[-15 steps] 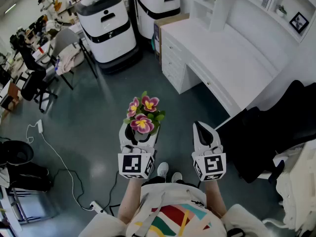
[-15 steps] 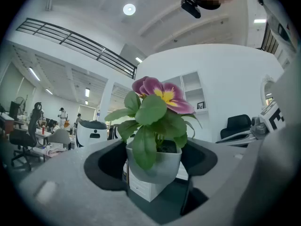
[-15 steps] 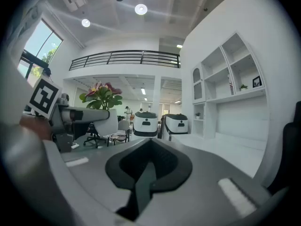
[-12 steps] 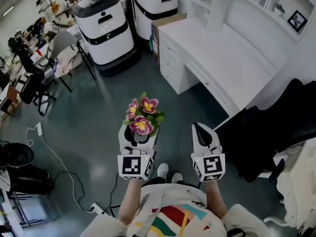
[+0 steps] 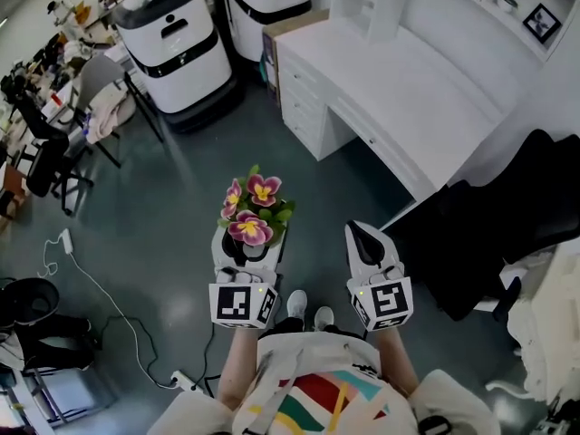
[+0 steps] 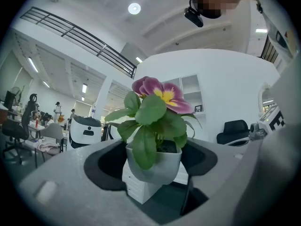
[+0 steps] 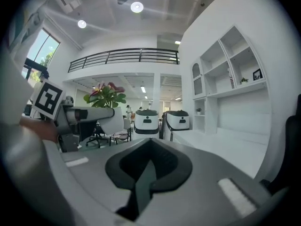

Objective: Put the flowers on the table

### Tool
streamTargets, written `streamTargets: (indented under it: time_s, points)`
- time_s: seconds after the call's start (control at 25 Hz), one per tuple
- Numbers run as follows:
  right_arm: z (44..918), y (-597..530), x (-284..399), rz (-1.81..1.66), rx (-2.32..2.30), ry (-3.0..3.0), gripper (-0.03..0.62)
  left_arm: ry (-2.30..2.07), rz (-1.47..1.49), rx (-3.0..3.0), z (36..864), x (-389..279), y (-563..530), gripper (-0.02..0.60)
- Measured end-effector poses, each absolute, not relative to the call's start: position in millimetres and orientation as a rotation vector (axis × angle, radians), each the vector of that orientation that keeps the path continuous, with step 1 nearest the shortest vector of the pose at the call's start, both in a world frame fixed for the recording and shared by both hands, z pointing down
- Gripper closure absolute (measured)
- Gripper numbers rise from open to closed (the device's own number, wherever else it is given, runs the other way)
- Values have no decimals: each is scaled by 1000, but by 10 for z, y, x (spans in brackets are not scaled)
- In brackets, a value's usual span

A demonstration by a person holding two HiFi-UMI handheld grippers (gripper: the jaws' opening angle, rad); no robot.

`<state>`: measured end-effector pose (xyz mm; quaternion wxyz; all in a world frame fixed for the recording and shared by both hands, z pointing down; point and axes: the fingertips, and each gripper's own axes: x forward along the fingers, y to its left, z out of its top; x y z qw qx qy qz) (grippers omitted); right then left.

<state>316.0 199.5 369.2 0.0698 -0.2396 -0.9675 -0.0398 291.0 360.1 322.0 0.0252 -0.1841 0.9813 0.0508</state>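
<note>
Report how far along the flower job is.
Done: the pot of flowers is picked up and clamped in the left tongs. In hand: it is held upright above the floor, short of the white desk. The right tongs are shut and empty. Left: reach the desk, set the pot on its top and let go.

White bench (image 5: pixel 426 80) w/ drawers stands top right on the dark glossy floor (image 5: pixel 172 216). Its shelf unit (image 5: pixel 512 12) carries a small framed pic (image 5: pixel 542 21). On the floor: two white-and-black machines (image 5: pixel 177 48), office chairs (image 5: pixel 91 98), a black chair (image 5: pixel 494 225), and a white cable (image 5: pixel 91 279) to what's prob. a power strip (image 5: pixel 178 381).
</note>
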Motion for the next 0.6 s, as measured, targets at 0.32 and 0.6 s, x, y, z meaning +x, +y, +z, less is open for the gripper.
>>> streamTargets:
  time_s: [0.32,0.6]
  points:
    - [3789,1998,3003,-112,-608,-2928,592,3014,134,-614,3269,2706,3714,238]
    - [3747,1931,2688,-100,-495,-2991,592,2991,137,-644,3340,2237,3806,238]
